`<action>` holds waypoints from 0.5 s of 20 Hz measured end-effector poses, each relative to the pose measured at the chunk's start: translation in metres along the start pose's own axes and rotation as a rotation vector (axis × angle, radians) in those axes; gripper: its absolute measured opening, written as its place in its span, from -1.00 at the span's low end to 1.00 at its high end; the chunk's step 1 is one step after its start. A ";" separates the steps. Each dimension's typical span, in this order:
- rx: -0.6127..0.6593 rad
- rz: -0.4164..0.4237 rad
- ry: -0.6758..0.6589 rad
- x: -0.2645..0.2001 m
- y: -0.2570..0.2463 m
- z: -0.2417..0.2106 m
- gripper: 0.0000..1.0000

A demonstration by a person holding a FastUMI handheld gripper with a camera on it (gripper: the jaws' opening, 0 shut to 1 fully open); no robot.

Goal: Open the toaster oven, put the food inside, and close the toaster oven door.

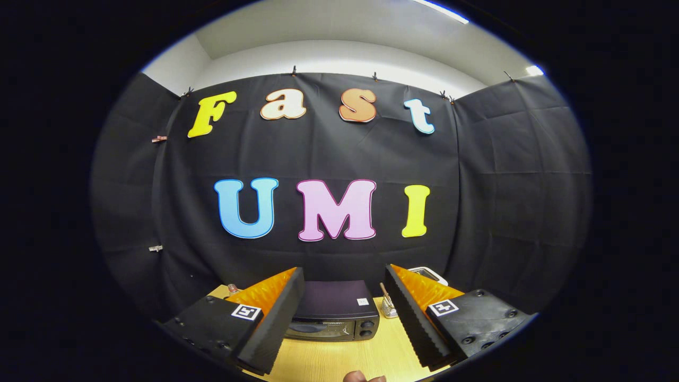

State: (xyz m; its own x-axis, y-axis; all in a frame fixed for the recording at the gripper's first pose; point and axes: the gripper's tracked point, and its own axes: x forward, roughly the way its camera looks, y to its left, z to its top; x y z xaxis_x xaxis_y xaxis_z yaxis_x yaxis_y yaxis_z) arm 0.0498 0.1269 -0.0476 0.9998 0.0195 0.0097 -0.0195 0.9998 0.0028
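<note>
Nearest, a rounded brownish thing (possibly the food, too little shows to say) lies on the counter low between the fingers. The tongs stand wide, holding nothing. Straight ahead of them, framed in the gap, sits the toaster oven, door shut and facing the tongs, knobs at its right end, its long axis running across the line of approach. Reaching the door looks to call for a forward and downward move. Beside its right end stands a small metal object; behind that, a white thing.
</note>
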 end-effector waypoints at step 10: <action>-0.004 -0.002 -0.003 0.000 0.001 0.004 0.97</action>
State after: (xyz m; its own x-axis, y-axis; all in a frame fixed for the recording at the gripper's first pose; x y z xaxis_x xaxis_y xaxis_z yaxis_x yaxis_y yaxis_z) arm 0.0497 0.1274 -0.0434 0.9998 0.0178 0.0124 -0.0177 0.9998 -0.0016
